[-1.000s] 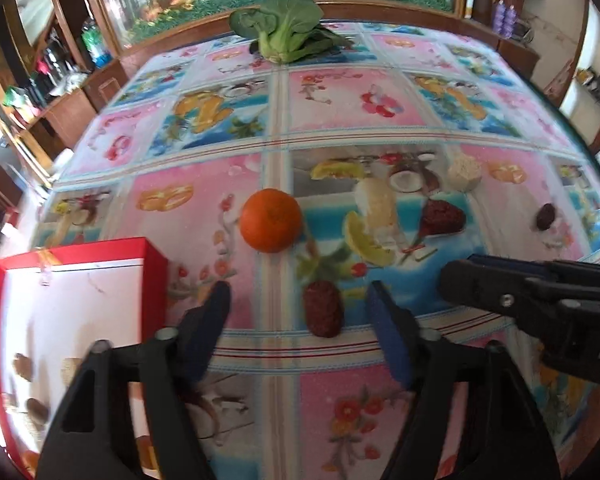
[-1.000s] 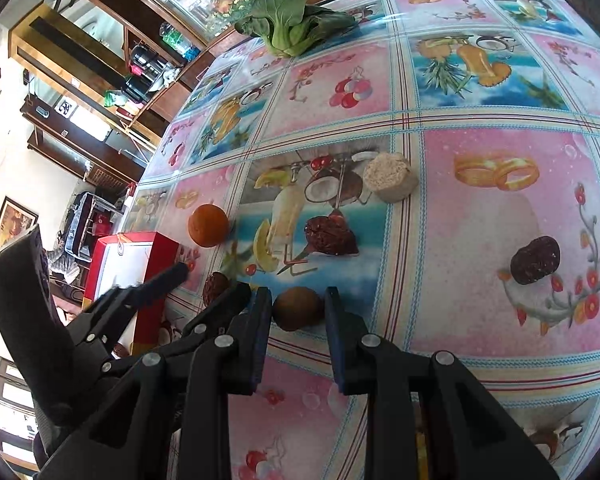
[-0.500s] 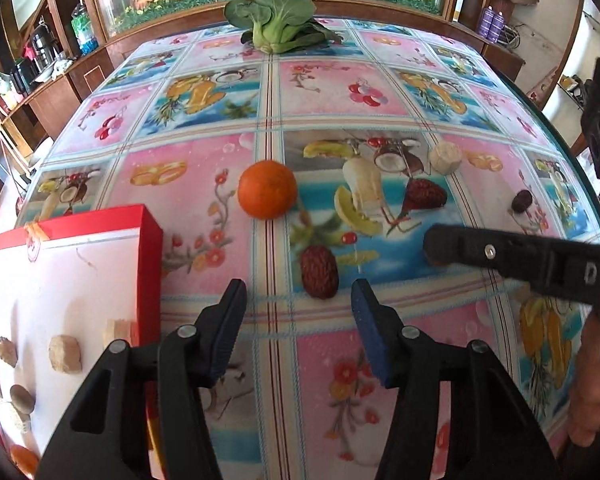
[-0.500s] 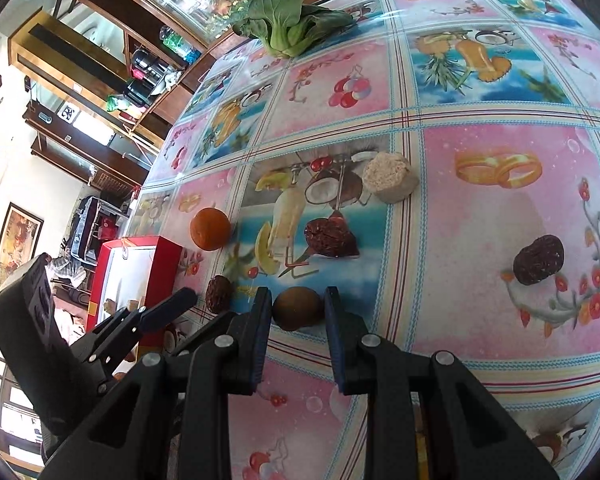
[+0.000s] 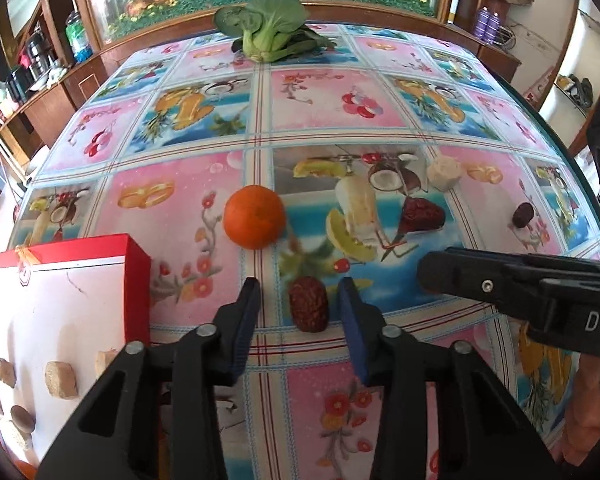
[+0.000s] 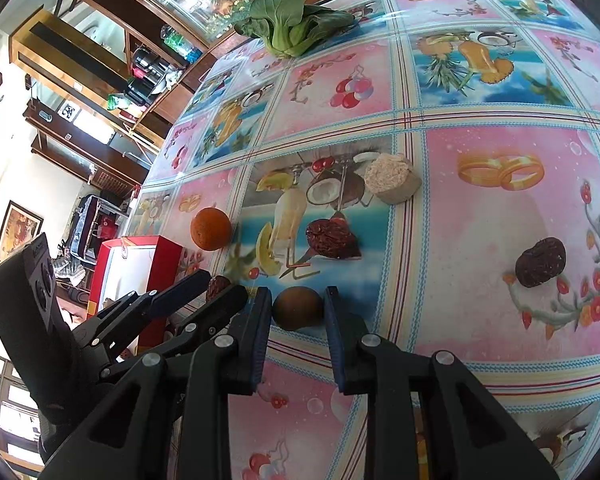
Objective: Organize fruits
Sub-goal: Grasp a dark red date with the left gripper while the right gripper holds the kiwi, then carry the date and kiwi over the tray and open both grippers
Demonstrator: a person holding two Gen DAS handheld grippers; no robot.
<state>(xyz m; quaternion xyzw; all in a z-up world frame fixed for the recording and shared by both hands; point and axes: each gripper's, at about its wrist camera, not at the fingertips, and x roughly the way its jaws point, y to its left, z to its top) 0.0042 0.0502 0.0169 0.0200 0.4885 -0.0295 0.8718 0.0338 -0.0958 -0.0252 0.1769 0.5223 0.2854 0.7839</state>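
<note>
Right wrist view shows the right tool [image 6: 296, 308] set narrow around the small round brown fruit [image 6: 297, 307], which could roll away if nudged.

The date [image 5: 309, 309] lies on the table [image 5: 320, 112] between the left gripper's [image 5: 300, 312] fingers. The orange [image 5: 254, 216] lies behind it, the box [image 5: 64, 304] to its left. The round fruit [image 6: 297, 308] sits between the right gripper's [image 6: 297, 316] fingers. The greens [image 5: 268, 28] lie at the far edge.
</note>
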